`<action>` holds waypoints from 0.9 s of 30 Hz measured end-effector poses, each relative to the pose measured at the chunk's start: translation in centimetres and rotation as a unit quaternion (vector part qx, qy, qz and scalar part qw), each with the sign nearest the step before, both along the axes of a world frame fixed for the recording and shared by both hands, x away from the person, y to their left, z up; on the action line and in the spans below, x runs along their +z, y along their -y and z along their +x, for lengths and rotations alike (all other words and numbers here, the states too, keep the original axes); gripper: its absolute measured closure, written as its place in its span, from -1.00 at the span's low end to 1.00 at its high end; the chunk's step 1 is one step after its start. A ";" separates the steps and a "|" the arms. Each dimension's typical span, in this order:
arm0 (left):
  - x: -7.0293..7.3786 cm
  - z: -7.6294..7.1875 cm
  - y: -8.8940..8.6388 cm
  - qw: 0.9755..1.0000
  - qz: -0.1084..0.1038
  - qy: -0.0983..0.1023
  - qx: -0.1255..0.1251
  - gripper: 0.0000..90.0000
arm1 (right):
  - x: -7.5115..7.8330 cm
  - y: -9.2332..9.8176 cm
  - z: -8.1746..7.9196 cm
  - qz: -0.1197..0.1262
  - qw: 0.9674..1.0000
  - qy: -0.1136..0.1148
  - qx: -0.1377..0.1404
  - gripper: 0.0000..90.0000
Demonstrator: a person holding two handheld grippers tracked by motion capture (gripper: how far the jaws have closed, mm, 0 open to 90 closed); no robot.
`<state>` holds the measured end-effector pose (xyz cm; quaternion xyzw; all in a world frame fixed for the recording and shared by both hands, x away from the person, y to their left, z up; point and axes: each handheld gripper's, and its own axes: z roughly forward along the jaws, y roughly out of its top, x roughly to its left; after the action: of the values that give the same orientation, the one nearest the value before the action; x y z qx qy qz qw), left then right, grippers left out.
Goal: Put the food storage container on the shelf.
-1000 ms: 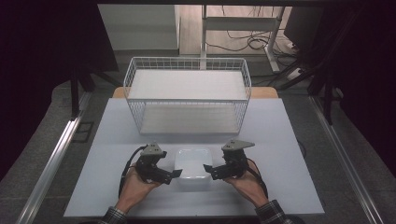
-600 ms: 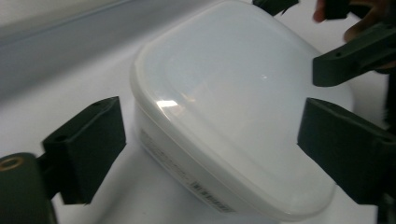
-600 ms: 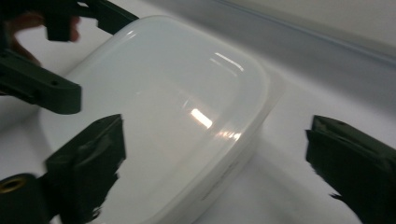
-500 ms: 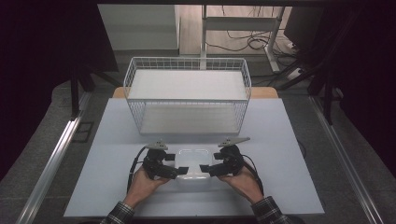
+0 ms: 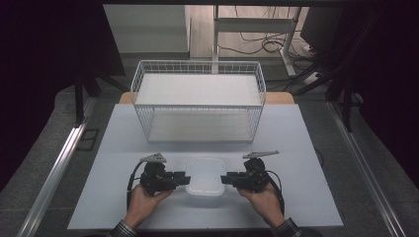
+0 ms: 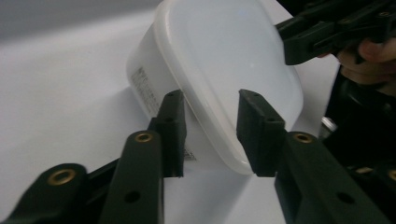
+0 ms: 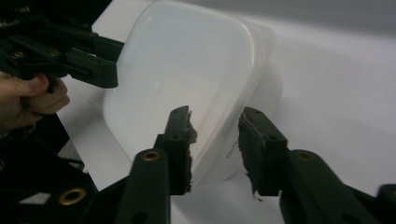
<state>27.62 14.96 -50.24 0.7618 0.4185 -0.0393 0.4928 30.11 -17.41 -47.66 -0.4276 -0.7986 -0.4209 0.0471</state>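
A white lidded plastic container (image 5: 205, 175) sits near the front middle of the pale table (image 5: 301, 148). My left gripper (image 5: 187, 178) is at its left edge and my right gripper (image 5: 223, 179) at its right edge, each held in a hand. In the left gripper view the container (image 6: 224, 51) has its lid rim between the jaws of the left gripper (image 6: 210, 135), with a gap showing. In the right gripper view the right gripper (image 7: 215, 144) straddles the rim of the container (image 7: 187, 70) the same way. Both grippers look open.
A white wire basket (image 5: 197, 105) stands at the back middle of the table, open at the top. Bare tabletop lies left and right of the hands. Beyond the table are dark curtains, cables and a stand on the floor.
Both grippers have moved inward from beside the container, and their jaws now reach over its left and right edges. The container has stayed about where it was.
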 end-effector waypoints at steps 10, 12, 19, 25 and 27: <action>0.2 -0.3 -0.2 0.999 -0.004 0.022 0.030 0.78 | 0.2 -0.1 -0.3 -0.005 0.999 0.045 -0.012 0.76; 0.4 -0.3 -0.2 0.999 -0.004 0.026 0.036 0.78 | 0.6 -0.3 -0.4 -0.006 0.998 0.065 -0.015 0.76; 1.7 -0.3 -0.2 0.998 0.001 0.047 0.047 0.78 | 1.5 -0.5 -0.1 -0.002 0.996 0.087 -0.015 0.75; 3.3 0.2 -0.2 0.997 0.002 0.062 0.056 0.78 | 2.7 -0.6 0.5 0.006 0.994 0.107 -0.021 0.75; 3.9 0.4 -0.2 0.996 0.004 0.068 0.059 0.78 | 3.3 -0.7 0.8 0.009 0.993 0.117 -0.023 0.75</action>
<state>28.03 15.17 -46.33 0.7384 0.4284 0.0435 0.5190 30.89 -16.74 -44.39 -0.3934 -0.7847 -0.4762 -0.0522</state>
